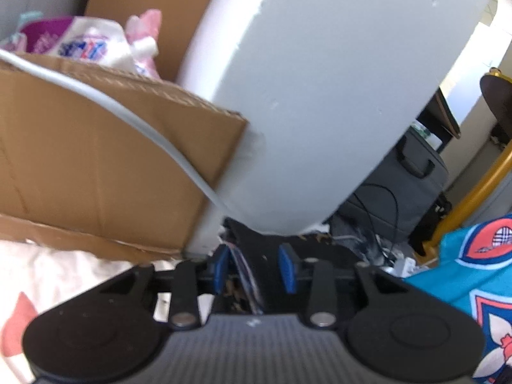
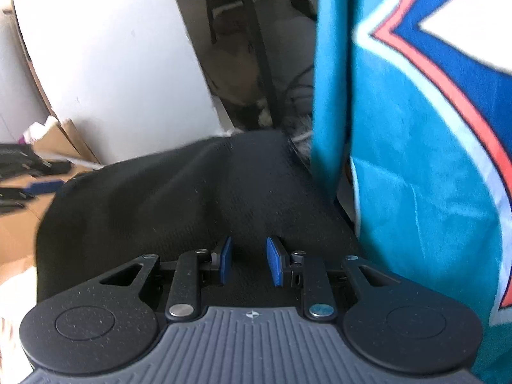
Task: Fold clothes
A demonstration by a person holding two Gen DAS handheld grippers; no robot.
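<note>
Right wrist view, fingers: we see the right gripper [image 2: 246,262] with its blue pads [image 2: 226,260] part-way apart and black knit cloth bunched up between them; we read this as a grip on a thick fold, though the contact itself is half hidden.
Right wrist view, garment: the black garment [image 2: 179,188] spreads away from the fingers in a taut, tented sheet, which suggests we are lifting it by this edge to square it for a fold.
Right wrist view, beyond: a teal printed cloth [image 2: 416,160] hangs just to the right; a white panel [image 2: 112,57] stands behind.
Left wrist view, fingers: the left gripper [image 1: 254,267] has its pads [image 1: 286,264] narrowed, with dark fabric and a striped edge lying in the gap. We cannot tell whether they press on it.
Left wrist view, why held so: both hands seem to take the same garment at two points, so it can be stretched flat.
Left wrist view, surroundings: a cardboard box [image 1: 96,166] with packets inside, a grey cable [image 1: 134,118] across it, pale bedding [image 1: 64,272] below.
Our judgement: early in the fold; the garment is lifted, not yet laid flat.
</note>
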